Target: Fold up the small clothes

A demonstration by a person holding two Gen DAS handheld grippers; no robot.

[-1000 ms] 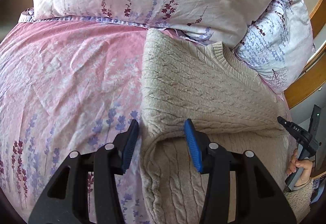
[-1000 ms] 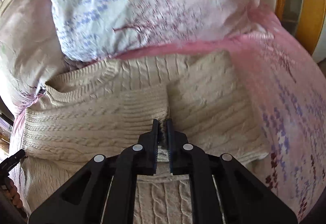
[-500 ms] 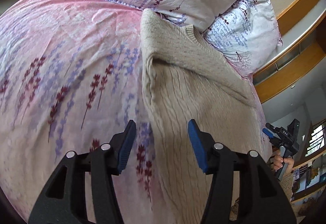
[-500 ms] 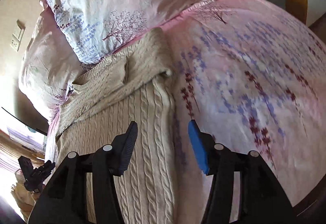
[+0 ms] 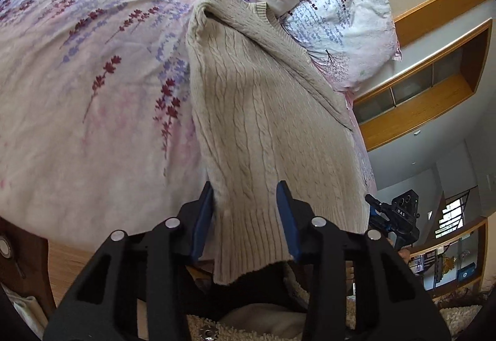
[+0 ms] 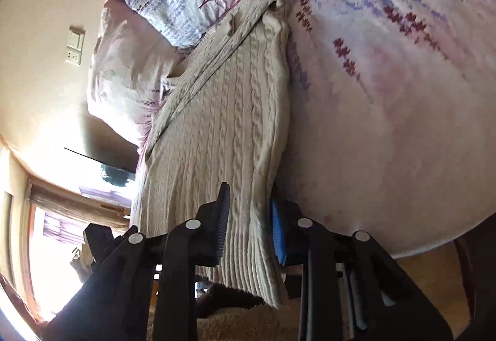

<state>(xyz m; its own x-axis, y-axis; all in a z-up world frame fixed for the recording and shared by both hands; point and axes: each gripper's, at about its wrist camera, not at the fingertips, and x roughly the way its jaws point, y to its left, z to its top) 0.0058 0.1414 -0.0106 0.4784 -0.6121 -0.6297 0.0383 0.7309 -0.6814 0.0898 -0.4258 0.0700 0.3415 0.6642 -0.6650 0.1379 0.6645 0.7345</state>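
Observation:
A beige cable-knit sweater (image 5: 266,111) lies lengthwise on the pink floral bed, sleeves folded in, its ribbed hem hanging over the near bed edge. My left gripper (image 5: 245,217) is open, its blue pads either side of the hem's left corner. In the right wrist view the sweater (image 6: 223,124) runs toward the pillows, and my right gripper (image 6: 248,223) is open around the hem's right corner. The other gripper shows at the hem's far corner in the left wrist view (image 5: 393,214).
Floral pillows (image 5: 338,18) lie at the head of the bed, past the sweater's collar. The pink floral bedsheet (image 5: 93,77) spreads left of the sweater. A wooden shelf (image 5: 427,86) is on the wall at right. The bed's near edge lies under both grippers.
Both grippers pulled back from the folded sleeves to the hem at the near bed edge. The right gripper, shut a second ago, opened. Both now straddle the hem corners.

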